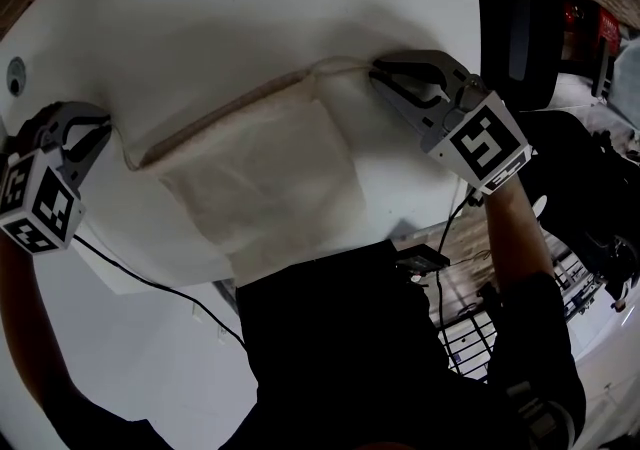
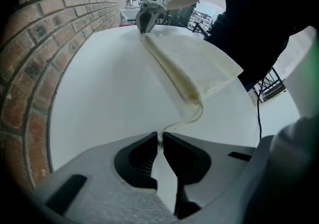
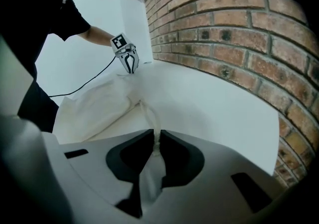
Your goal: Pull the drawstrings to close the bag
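Head view: bag flat on table, one gripper at each end of its mouth, set to pull apart. Left gripper view: left gripper pinched on cord, which runs slightly slack. Right gripper view: right gripper clamped on other cord; mouth judged not yet cinched.

Bag, drawstrings: cream. Table: white. Brick wall: red-brown, pale mortar. Left gripper, right gripper: grey, black-and-white marker squares.
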### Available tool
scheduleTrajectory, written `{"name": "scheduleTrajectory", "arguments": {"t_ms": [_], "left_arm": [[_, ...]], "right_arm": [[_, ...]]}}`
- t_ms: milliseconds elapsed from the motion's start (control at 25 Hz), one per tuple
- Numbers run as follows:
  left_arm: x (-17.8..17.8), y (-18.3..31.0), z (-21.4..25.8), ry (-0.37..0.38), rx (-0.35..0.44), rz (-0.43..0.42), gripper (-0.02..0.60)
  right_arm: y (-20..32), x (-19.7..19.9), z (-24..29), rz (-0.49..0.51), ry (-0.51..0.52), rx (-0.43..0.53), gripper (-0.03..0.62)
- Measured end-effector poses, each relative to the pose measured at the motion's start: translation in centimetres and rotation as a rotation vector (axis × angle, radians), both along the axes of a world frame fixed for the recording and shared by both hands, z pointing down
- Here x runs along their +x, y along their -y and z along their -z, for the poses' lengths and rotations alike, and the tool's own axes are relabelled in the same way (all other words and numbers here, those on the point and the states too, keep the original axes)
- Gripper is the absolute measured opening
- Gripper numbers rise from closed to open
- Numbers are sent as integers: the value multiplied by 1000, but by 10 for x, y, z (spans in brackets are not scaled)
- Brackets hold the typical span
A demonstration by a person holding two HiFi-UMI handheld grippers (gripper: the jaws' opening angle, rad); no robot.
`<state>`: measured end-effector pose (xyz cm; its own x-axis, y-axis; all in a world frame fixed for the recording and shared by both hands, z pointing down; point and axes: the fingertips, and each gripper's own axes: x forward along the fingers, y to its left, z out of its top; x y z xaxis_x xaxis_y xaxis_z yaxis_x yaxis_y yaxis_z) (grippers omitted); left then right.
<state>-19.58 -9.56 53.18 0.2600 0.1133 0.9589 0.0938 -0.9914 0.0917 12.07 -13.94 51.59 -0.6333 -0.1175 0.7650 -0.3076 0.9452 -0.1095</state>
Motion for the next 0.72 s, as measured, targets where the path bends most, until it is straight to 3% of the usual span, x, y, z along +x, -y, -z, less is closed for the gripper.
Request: {"name": "scheduleTrajectory", "arguments": {"t_ms": [320, 520, 720], "left_arm": [[0, 2, 0, -95, -12, 118, 46], [1, 2, 1, -120, 6, 157, 46], [-1, 3, 1, -191, 63, 244, 44]], "right_arm": [[-6, -7, 0, 117, -44, 160, 18], [-3, -2, 0, 41, -36, 105, 34], [2, -2, -2, -4, -24, 76, 35]]}}
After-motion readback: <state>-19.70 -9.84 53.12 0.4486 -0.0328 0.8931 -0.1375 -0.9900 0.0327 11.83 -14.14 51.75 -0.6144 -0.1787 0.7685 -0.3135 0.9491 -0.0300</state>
